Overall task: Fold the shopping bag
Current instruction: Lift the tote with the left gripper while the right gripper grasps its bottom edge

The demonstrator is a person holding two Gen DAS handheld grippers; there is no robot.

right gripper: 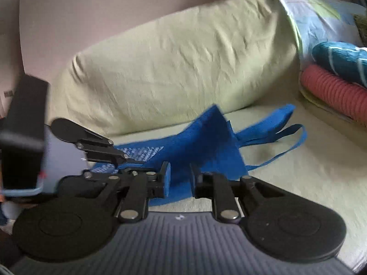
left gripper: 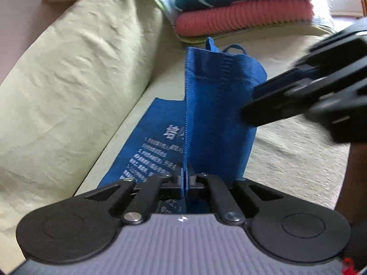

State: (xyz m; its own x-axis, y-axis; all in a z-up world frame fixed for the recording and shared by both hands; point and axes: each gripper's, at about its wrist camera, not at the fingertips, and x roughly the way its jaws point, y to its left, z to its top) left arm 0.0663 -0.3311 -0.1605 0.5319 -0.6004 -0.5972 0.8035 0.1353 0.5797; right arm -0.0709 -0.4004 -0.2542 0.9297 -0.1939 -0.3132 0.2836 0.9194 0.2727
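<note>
A blue non-woven shopping bag (left gripper: 215,105) with white print lies on a pale green sofa seat (left gripper: 286,155), one long panel raised upright along its stitched seam. My left gripper (left gripper: 185,181) is shut on the near end of that raised edge. My right gripper (left gripper: 247,107) comes in from the right, its fingers on either side of the panel's far side. In the right wrist view the bag (right gripper: 206,142) rises in a peak between the parted fingers of my right gripper (right gripper: 180,180). The left gripper (right gripper: 128,159) pinches the bag at the left. The handles (right gripper: 296,137) trail right.
A pale green back cushion (left gripper: 80,68) runs along the left of the seat. Folded teal and pink towels (left gripper: 243,6) are stacked beyond the bag's handles, and show at the right edge as towels (right gripper: 332,87). A person's forearm (left gripper: 351,183) is at the right.
</note>
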